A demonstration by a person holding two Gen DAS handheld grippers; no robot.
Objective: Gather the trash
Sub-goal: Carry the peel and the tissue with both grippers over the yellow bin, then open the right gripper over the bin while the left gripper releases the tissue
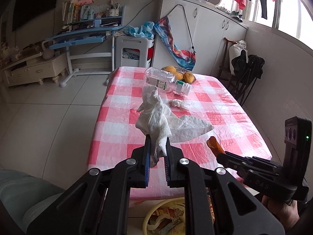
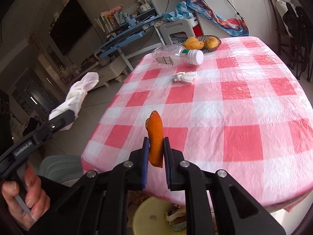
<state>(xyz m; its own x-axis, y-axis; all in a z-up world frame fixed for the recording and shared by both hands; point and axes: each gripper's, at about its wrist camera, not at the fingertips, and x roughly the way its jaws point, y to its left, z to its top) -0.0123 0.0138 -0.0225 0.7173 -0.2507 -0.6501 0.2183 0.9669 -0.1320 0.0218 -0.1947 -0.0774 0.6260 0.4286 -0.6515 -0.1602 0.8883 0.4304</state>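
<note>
With the left gripper point(image 1: 158, 150) clamped on a crumpled tissue point(image 1: 162, 121) and the right gripper point(image 2: 156, 152) pinching orange peel point(image 2: 155, 137), both loads probably await release into the yellow bin point(image 2: 144, 215) at six o'clock.

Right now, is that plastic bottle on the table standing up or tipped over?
Tipped over: the plastic bottle lies on its side on the table, cap on.

Counts: 2 grippers, left gripper point(image 1: 158, 148) and right gripper point(image 2: 156, 152). 1 big paper towel point(image 1: 162, 121) between the left fingers. 1 orange peel point(image 2: 155, 137) between the right fingers. Ahead of the fingers: 1 crumpled tissue point(image 2: 184, 76), 1 plastic bottle point(image 2: 176, 55), 1 basket point(image 2: 216, 45), 3 yellow fruits point(image 1: 187, 77). Below the fingers: 1 yellow bin point(image 2: 144, 213).
</note>
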